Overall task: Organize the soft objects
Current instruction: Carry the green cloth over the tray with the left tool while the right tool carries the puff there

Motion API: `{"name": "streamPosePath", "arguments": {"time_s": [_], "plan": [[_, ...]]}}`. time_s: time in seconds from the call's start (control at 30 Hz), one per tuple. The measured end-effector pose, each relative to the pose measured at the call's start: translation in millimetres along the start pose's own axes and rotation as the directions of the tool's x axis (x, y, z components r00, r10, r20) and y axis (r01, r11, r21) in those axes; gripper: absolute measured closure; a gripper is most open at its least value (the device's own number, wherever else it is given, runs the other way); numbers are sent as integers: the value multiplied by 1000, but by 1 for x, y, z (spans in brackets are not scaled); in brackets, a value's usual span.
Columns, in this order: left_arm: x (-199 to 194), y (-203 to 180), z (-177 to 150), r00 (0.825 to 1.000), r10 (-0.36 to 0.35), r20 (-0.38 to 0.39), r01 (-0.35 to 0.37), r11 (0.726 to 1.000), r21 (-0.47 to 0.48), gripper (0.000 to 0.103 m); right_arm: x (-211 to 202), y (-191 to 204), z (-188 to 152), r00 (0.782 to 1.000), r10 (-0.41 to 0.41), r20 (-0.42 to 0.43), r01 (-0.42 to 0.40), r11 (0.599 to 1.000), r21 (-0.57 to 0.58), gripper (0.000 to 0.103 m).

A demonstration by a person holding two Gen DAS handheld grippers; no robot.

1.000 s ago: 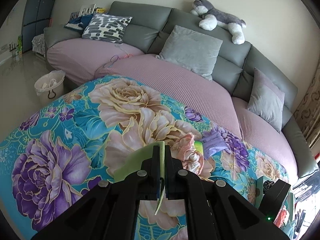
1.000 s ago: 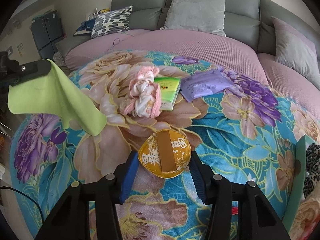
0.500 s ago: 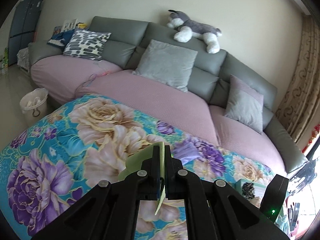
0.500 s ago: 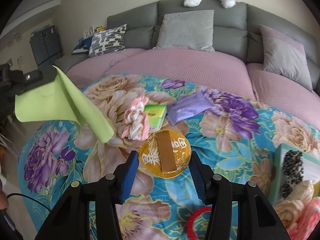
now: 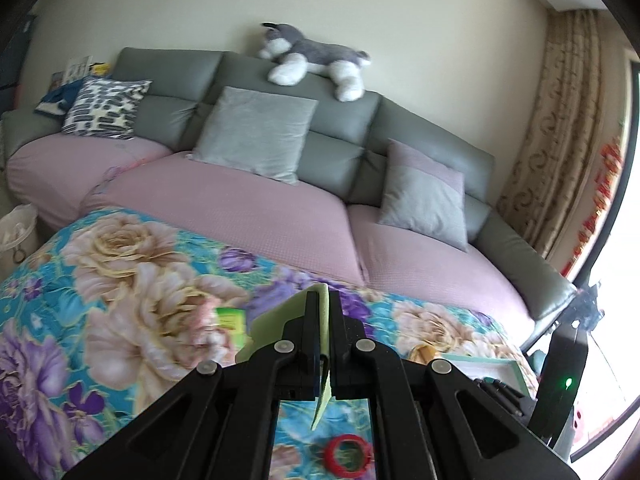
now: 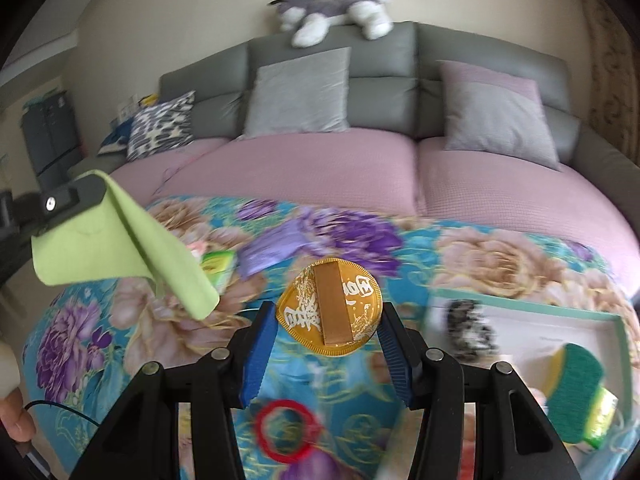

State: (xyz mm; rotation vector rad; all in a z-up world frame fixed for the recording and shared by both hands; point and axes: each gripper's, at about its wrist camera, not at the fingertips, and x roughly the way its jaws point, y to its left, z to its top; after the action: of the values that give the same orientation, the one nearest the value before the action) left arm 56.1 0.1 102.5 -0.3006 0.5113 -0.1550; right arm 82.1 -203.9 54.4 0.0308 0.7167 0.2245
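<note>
Left gripper (image 5: 325, 344), jaws pressed together, pinches a green cloth (image 6: 120, 256) by one edge above the floral blanket (image 6: 480, 264), where it drapes limp and light, while the right gripper (image 6: 326, 344) clasps a seemingly stiffer gold disc (image 6: 330, 308) by its rim.

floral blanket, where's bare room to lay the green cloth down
Free: the floral blanket's near-left stretch, under the green cloth. Crowded: the middle, with the green packet and purple pouch, and the right by the tray.
</note>
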Motion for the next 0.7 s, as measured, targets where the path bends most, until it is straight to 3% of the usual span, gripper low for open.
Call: {"name": "streamPosePath", "arguments": {"time_s": [0.5, 0.7], "plan": [[35, -92, -2, 994, -83, -76, 96, 979, 178, 100, -43, -124, -14, 979, -205, -19, 205, 956, 208, 49], [55, -145, 0, 983, -160, -95, 179, 951, 253, 100, -55, -159, -24, 965, -258, -39, 259, 926, 274, 49]]}}
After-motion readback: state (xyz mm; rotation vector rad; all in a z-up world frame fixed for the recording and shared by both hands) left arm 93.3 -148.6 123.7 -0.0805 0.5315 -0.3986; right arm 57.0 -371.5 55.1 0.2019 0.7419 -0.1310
